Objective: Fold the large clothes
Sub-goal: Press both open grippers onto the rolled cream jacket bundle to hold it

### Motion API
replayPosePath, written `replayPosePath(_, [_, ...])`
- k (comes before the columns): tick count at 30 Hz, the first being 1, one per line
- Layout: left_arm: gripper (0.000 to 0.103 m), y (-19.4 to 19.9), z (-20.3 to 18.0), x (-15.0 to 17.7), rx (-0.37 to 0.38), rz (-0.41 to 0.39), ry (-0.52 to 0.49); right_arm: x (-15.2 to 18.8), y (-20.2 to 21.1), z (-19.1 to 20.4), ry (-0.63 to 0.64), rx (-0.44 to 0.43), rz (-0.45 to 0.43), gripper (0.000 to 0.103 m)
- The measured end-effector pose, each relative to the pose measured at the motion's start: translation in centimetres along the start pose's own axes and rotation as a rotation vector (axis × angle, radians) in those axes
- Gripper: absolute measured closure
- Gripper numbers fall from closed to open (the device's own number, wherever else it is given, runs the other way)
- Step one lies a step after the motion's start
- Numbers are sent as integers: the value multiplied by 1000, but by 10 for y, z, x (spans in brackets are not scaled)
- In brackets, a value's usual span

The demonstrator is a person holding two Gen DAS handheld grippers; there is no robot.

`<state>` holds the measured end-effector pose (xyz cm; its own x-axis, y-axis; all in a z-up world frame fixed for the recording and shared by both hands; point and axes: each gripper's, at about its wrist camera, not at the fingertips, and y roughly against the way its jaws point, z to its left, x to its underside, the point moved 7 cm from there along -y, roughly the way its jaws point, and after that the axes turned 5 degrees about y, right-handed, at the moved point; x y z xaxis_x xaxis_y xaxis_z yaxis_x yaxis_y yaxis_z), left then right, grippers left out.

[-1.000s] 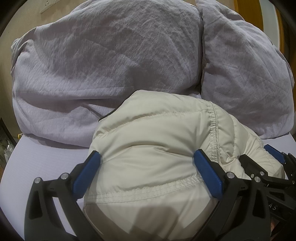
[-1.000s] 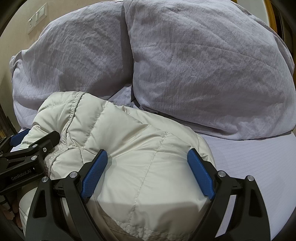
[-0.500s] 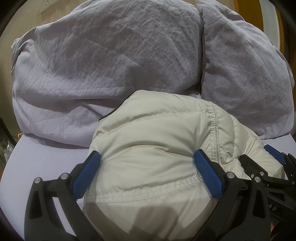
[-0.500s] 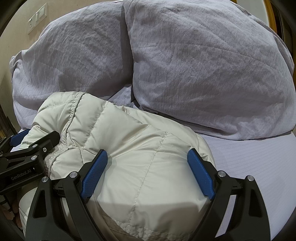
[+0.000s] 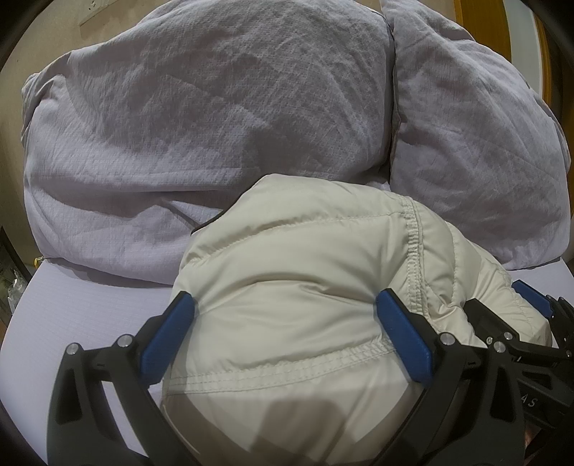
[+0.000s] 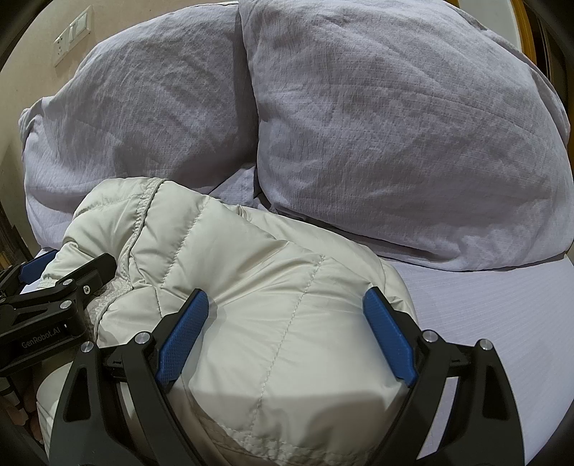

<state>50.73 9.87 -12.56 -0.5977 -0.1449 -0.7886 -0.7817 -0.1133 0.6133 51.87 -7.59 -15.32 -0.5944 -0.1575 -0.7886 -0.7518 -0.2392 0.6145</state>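
A cream quilted puffer jacket [image 5: 305, 286] lies bundled on the bed; it also shows in the right wrist view [image 6: 269, 286]. My left gripper [image 5: 283, 322] has its wide-spread jaws around the bundle's left part, blue pads pressing into both sides. My right gripper [image 6: 287, 319] likewise clasps the bundle's right part. Each gripper shows in the other's view: the right one at the far right [image 5: 531, 322], the left one at the far left [image 6: 61, 286].
Two large grey pillows [image 5: 215, 125] [image 6: 412, 125] lean against the wall just behind the jacket. The pale lilac bed sheet [image 6: 484, 304] extends to both sides. A wall switch plate [image 6: 70, 34] is at the upper left.
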Motion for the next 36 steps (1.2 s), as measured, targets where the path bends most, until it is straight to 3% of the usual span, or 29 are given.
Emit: replayPosePath(36, [2, 0, 0, 1, 2, -3, 2, 2, 2, 0, -6, -6, -11, 13])
